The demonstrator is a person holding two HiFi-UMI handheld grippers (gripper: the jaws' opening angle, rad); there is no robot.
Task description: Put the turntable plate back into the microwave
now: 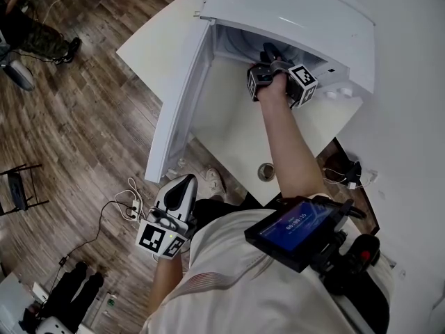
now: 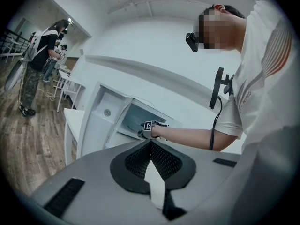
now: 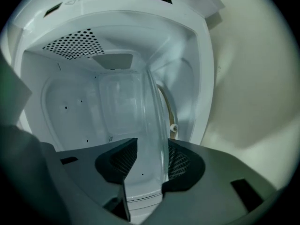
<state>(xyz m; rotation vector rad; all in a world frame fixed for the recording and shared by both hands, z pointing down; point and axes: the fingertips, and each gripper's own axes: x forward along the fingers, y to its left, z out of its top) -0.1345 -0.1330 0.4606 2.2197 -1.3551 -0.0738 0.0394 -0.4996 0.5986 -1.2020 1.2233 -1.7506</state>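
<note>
The clear glass turntable plate (image 3: 140, 121) stands nearly on edge inside the white microwave (image 1: 278, 19) cavity. It passes between the jaws of my right gripper (image 3: 152, 143). The jaws are open: the plate's rim runs close along the right pad (image 3: 180, 161), and the left pad (image 3: 117, 161) stands apart from it. In the head view the right gripper (image 1: 268, 53) reaches into the cavity past the open door (image 1: 182, 110). My left gripper (image 1: 182, 185) hangs low beside my body, shut and empty, with its pads (image 2: 151, 143) meeting at the tip.
The microwave sits on a white table (image 1: 236, 138) with a round cable hole (image 1: 265, 171). A small white roller (image 3: 174, 127) shows at the cavity's right side. Cables and a power strip (image 1: 128, 204) lie on the wood floor. A person (image 2: 40, 64) stands far off.
</note>
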